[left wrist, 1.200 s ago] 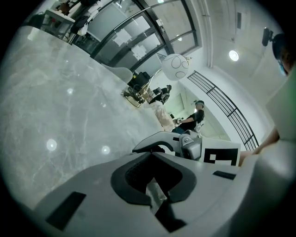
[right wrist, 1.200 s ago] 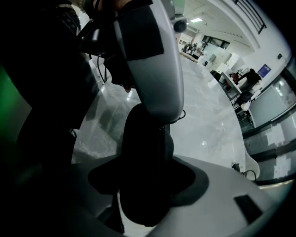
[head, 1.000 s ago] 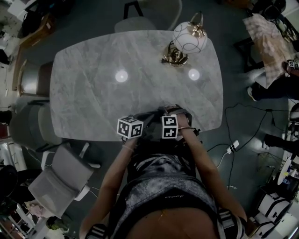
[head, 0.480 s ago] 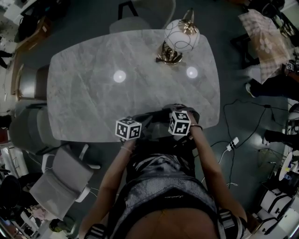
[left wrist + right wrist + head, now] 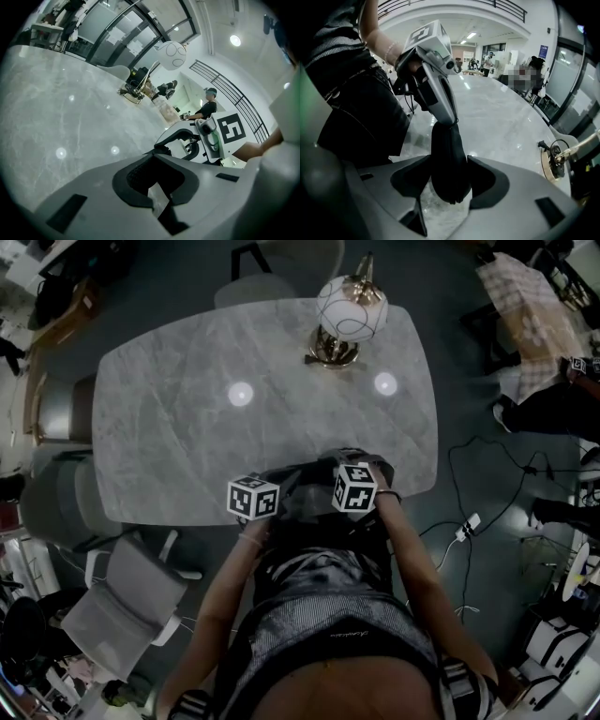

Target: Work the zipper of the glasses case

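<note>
Both forearms reach out from the person's body to the near edge of the grey marble bench (image 5: 187, 427), and the hands sit close together just over that edge. The left hand (image 5: 408, 63) comes in at a shallow downward slant. The right hand (image 5: 377, 479) is tipped steeply down toward the bench top.

The left hand-held gripper (image 5: 449, 121) is pressed together. Its tips pinch the upper end of the black, soft, elongated glasses case (image 5: 447, 159), which hangs down from them above the bench's near edge. The right hand-held gripper (image 5: 449, 180) stands wide, and its jaws have just been closing. The body of the case sits right between them, with both pads against its sides.

The zipper is the hard part: no view shows a slider or teeth, so I cannot tell whether the left tips have the pull or only fabric. The left gripper view gives just a patch of dark textured material and a pale sliver in the hollow behind the closed jaws. From the head view the case is a dark shape mostly covered by the two marker cubes. At the bench's far edge stands a white globe lamp on a gold base (image 5: 351, 307), well apart from the hands.
</note>
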Available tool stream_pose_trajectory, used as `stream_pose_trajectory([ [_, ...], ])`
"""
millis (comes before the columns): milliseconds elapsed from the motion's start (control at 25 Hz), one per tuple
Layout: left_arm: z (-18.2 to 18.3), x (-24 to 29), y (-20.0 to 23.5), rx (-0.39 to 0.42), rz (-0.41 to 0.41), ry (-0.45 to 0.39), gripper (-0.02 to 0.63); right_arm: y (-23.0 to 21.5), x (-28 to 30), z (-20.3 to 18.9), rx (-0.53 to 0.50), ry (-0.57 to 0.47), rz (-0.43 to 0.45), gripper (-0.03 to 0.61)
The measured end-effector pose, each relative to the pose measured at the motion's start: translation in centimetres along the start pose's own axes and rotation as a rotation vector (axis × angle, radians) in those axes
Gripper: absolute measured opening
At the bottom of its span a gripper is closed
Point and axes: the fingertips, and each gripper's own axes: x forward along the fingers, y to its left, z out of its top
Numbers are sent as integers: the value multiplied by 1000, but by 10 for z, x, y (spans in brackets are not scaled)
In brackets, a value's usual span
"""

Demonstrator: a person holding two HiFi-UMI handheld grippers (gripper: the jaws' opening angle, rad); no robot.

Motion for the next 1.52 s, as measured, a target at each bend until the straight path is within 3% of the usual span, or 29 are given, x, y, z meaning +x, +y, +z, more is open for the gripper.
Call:
stream_pose_trajectory([
  [400, 1, 12, -15, -3, -16, 11, 8, 3, 1, 1, -34, -7, -16, 285],
  [960, 0, 44, -40, 93, -12, 67, 8, 3, 2, 1, -31, -26, -17, 287],
  [1520, -1, 44, -38, 99, 8, 76, 8, -3, -18, -29, 51, -52, 28, 275],
])
